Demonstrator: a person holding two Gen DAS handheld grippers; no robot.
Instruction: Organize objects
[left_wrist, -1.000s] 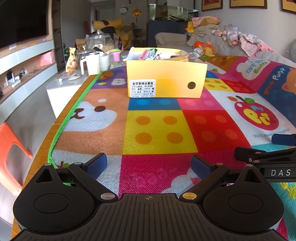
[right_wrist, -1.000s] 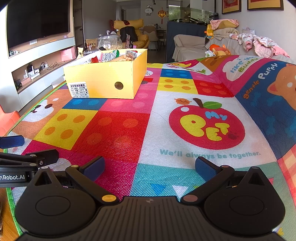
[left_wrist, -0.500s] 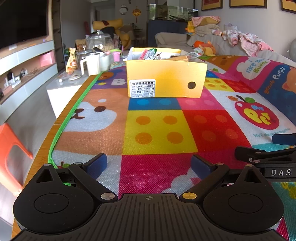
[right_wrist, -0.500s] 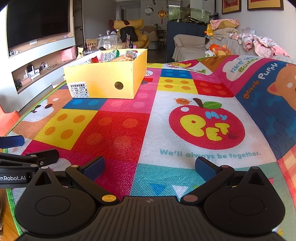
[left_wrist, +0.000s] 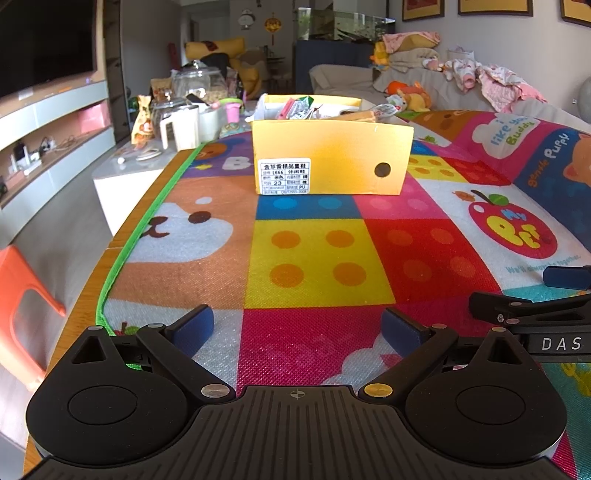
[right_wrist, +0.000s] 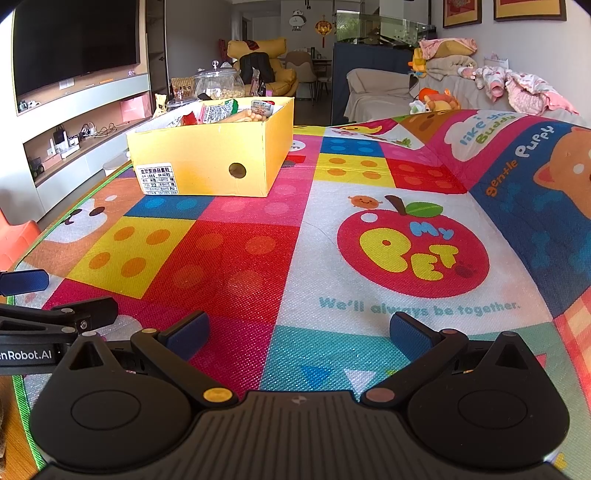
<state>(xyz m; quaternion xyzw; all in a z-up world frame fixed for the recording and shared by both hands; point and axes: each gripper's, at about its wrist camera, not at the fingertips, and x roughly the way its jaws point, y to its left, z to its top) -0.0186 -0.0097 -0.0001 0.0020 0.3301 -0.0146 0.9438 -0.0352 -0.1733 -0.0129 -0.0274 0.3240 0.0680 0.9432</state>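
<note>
A yellow cardboard box (left_wrist: 332, 158) with a white label and a round hole stands on the colourful play mat (left_wrist: 317, 258), filled with several snack packets (right_wrist: 221, 110). It also shows in the right wrist view (right_wrist: 207, 162) at the far left. My left gripper (left_wrist: 297, 326) is open and empty, low over the mat's near edge, well short of the box. My right gripper (right_wrist: 299, 330) is open and empty beside it, to its right. Each gripper shows at the side of the other's view.
A white side table (left_wrist: 136, 162) with jars, a jug and cups stands left of the mat. An orange stool (left_wrist: 22, 295) is at the near left. A sofa with clothes and toys (right_wrist: 480, 85) lies behind. The mat's green edge (left_wrist: 136, 229) runs along the left.
</note>
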